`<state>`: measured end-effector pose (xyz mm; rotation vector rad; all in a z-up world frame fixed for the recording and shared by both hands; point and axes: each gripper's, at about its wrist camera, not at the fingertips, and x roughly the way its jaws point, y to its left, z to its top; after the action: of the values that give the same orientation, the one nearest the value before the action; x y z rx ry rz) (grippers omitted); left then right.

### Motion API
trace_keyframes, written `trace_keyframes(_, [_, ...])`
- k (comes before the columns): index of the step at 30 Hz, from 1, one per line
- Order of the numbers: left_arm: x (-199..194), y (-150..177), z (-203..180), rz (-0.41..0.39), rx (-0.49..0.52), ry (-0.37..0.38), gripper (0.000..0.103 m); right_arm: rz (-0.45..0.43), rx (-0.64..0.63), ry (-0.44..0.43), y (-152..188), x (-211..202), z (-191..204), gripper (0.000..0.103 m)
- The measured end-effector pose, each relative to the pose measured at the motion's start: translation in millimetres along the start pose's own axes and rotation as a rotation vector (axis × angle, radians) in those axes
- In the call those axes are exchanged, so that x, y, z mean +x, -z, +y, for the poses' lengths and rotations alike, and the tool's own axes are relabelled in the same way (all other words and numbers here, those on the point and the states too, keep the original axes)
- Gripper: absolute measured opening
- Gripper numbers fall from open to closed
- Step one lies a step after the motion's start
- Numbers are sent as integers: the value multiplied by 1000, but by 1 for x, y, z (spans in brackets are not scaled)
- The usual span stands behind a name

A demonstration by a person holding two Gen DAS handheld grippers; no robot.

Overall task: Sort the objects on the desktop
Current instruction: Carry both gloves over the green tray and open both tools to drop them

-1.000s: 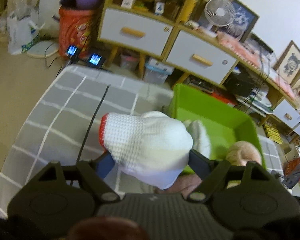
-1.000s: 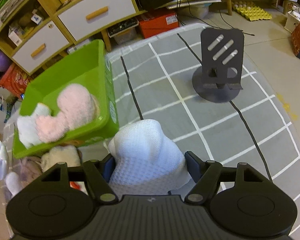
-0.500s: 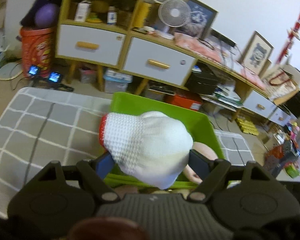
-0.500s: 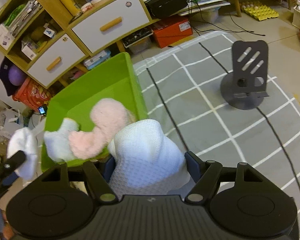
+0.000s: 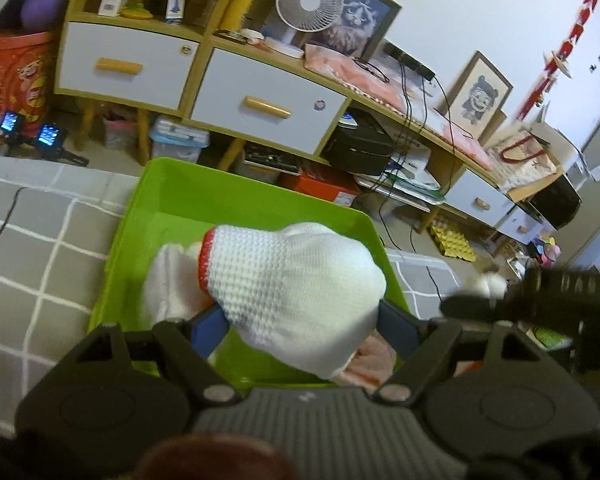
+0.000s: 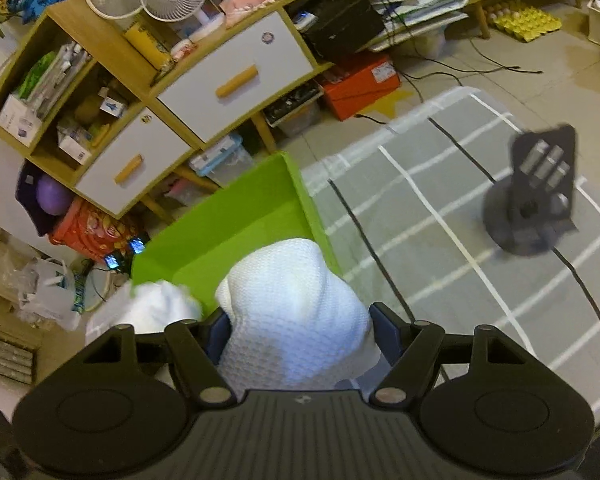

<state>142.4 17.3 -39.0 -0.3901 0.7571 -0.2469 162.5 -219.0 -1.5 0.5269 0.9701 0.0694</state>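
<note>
My left gripper (image 5: 300, 312) is shut on a white knitted glove with a red cuff (image 5: 292, 280) and holds it above the green bin (image 5: 256, 192). Inside the bin lie a white fluffy item (image 5: 168, 284) and a pink soft item (image 5: 374, 360), both partly hidden by the glove. My right gripper (image 6: 296, 328) is shut on another white knitted glove (image 6: 292, 312), near the bin's (image 6: 236, 220) right wall. The left hand's glove shows as a blurred white shape (image 6: 156, 308) at the bin's left. The right gripper appears blurred (image 5: 540, 296) at the right edge.
The bin rests on a grey checked cloth (image 6: 440, 220). A black phone stand (image 6: 536, 200) stands on the cloth to the right, with a thin black cable running past it. Behind the table is a wooden cabinet (image 5: 260, 104) with white drawers, fans and clutter.
My left gripper swung right with its glove, from the cloth to above the bin. My right gripper rose and moved left toward the bin, its glove now covering the pink item.
</note>
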Motion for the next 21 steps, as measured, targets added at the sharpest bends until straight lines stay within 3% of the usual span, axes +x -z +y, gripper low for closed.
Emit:
trace_keyframes(13, [30, 10, 3, 79, 52, -11, 82, -76, 62, -160, -31, 54, 11, 72])
trace_keyframes(21, [38, 16, -5, 114, 144, -78, 81, -38, 136, -215, -34, 88, 9, 72])
